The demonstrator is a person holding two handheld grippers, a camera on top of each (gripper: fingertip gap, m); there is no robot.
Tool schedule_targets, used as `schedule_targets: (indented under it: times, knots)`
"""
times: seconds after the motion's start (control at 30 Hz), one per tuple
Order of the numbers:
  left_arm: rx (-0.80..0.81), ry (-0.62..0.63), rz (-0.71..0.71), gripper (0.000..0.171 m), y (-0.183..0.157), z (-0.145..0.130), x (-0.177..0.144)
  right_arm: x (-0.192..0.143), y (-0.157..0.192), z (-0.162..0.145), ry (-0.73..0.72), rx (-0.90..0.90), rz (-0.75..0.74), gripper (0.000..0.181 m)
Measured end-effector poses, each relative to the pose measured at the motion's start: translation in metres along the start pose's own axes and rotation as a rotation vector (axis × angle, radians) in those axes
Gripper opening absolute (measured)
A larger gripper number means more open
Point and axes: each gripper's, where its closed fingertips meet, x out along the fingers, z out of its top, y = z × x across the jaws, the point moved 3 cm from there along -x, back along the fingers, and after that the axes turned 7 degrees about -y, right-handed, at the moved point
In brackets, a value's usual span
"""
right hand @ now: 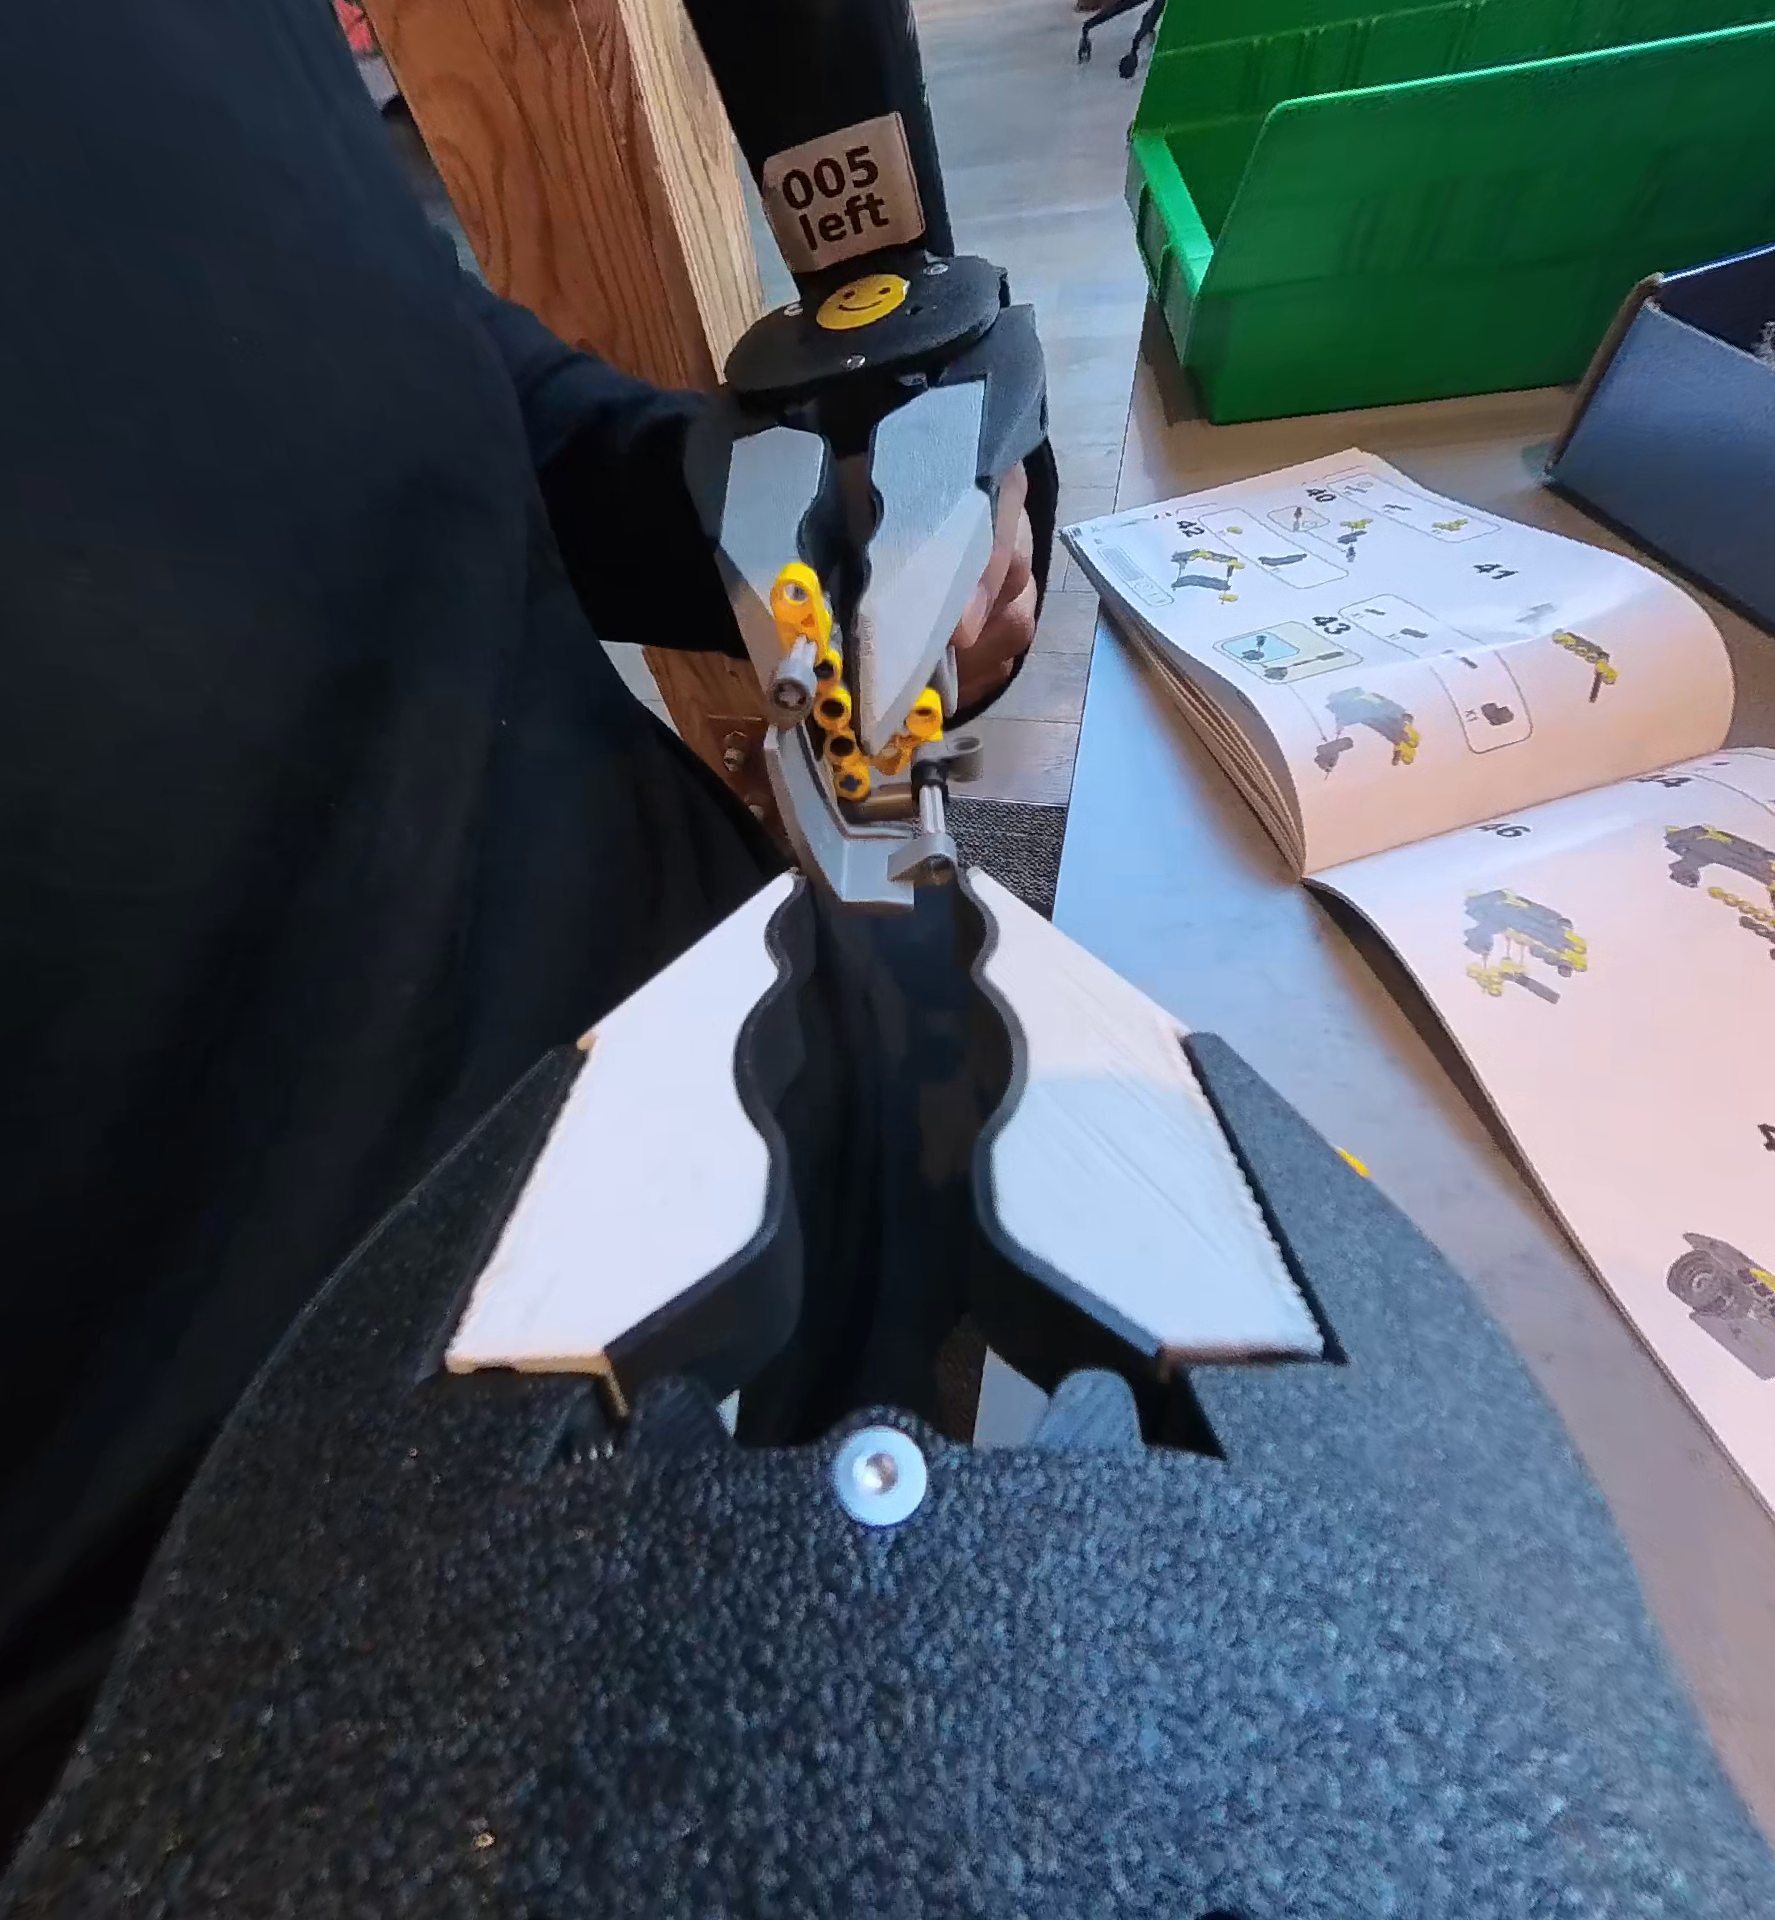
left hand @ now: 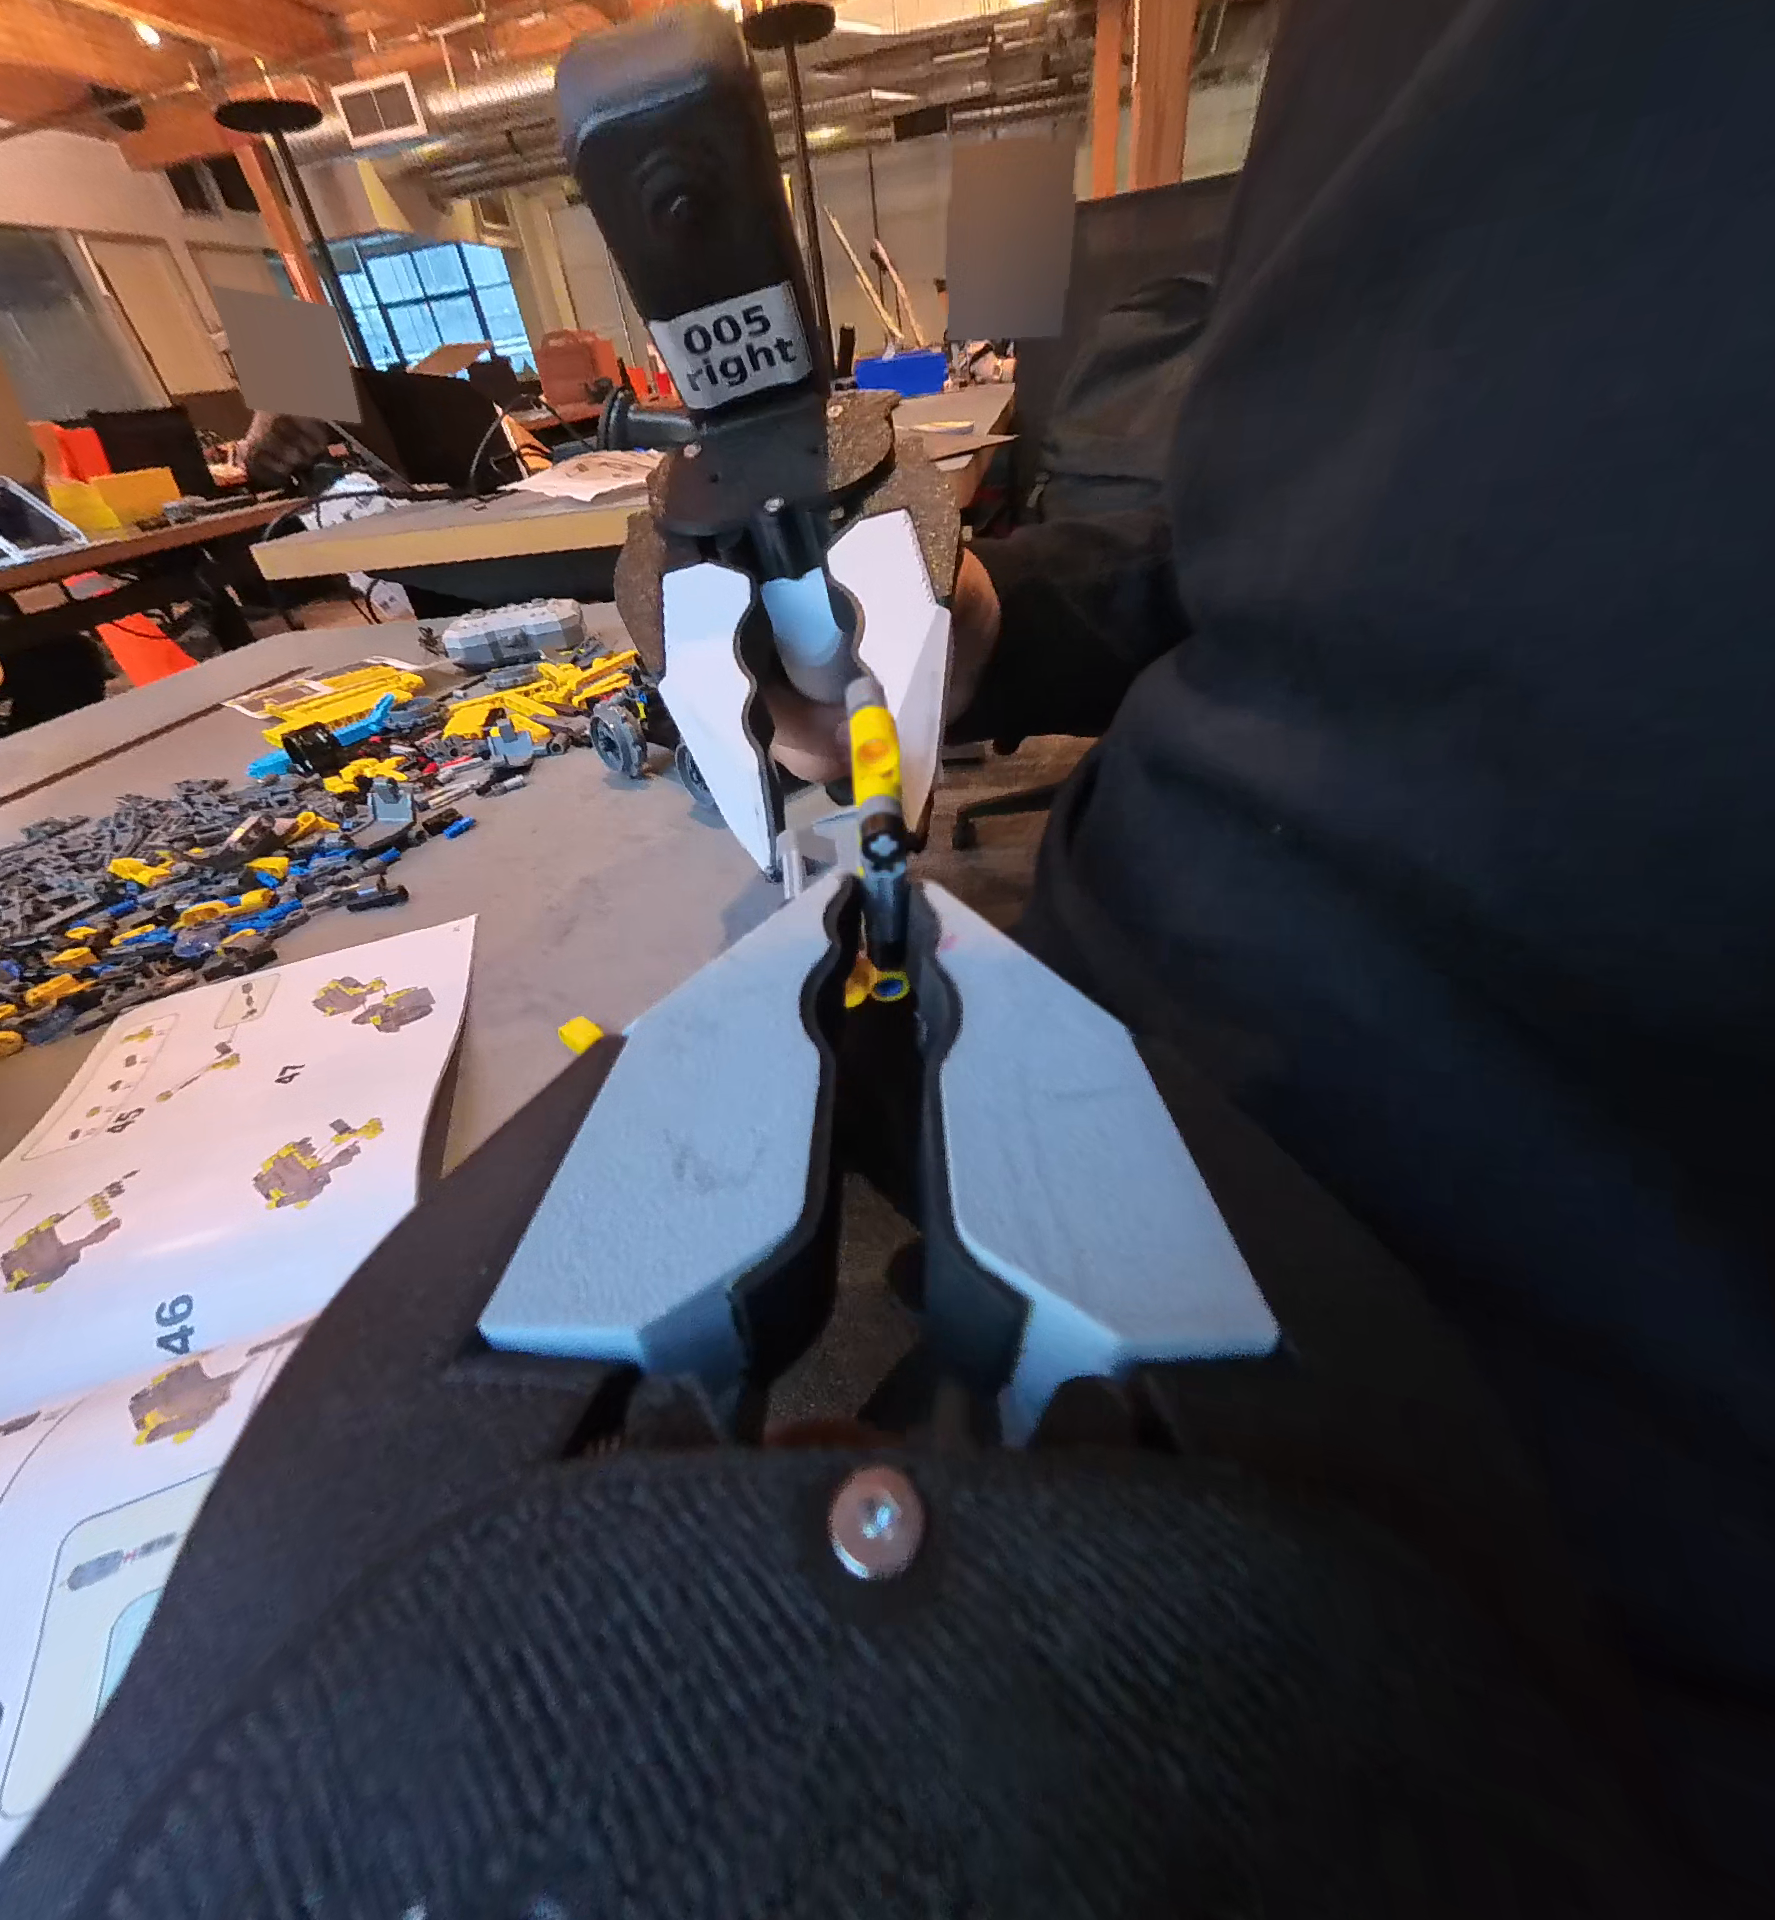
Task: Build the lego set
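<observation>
The grey counter (left hand: 592, 894) carries pretty much everything here, and a person in a dark black top (left hand: 1485, 727) fills one side of both views. Lying open on the counter is a white paper instruction booklet with pictures of a yellow-and-grey model (right hand: 1548, 831), well apart from the two green plastic bins (right hand: 1434, 239) at the far edge. Past the booklet in the left wrist view there's a big loose heap of grey, yellow and blue plastic building pieces (left hand: 135, 914), plus one tiny yellow piece (left hand: 579, 1034) just beside the booklet's corner. Up in the air between both tools is a small assembly of yellow and grey plastic beams and pins (right hand: 841, 748). The left gripper (left hand: 878, 914) is nearly closed and pinches the yellow end of it between its grey fingers. The right gripper (right hand: 888, 883) is closed down almost as far and clamps the bent grey beam end at its white fingertips. So the two grippers face each other tip to tip, off the counter's edge, each gripping its own end.
</observation>
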Motion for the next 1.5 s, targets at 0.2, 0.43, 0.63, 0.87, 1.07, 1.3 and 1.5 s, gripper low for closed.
schedule_targets:
  times: [0.2,0.43,0.63,0.87,1.07,1.3,1.5]
  knots:
    - [0.064,0.099,0.008,0.008,-0.004,-0.012,0.003,0.002,-0.001,-0.005,0.004,0.010,0.003,0.025]
    - [0.078,0.151,0.043,0.007,-0.003,-0.018,0.000,0.005,-0.002,-0.013,0.019,0.030,0.022,0.025]
    - [0.122,0.211,0.028,0.006,0.002,-0.026,0.000,0.012,-0.013,-0.023,0.100,-0.032,-0.034,0.024]
    - [0.108,0.221,0.069,0.006,0.016,-0.035,-0.003,0.016,-0.025,-0.028,0.126,-0.012,-0.082,0.024]
    - [0.092,0.200,0.112,0.006,0.021,-0.030,-0.004,0.013,-0.027,-0.028,0.123,0.024,-0.078,0.024]
    - [0.051,0.196,0.139,0.006,0.028,-0.034,-0.005,0.014,-0.033,-0.028,0.115,0.053,-0.083,0.024]
    - [0.006,0.181,0.166,0.006,0.034,-0.033,-0.008,0.013,-0.036,-0.028,0.116,0.077,-0.089,0.028]
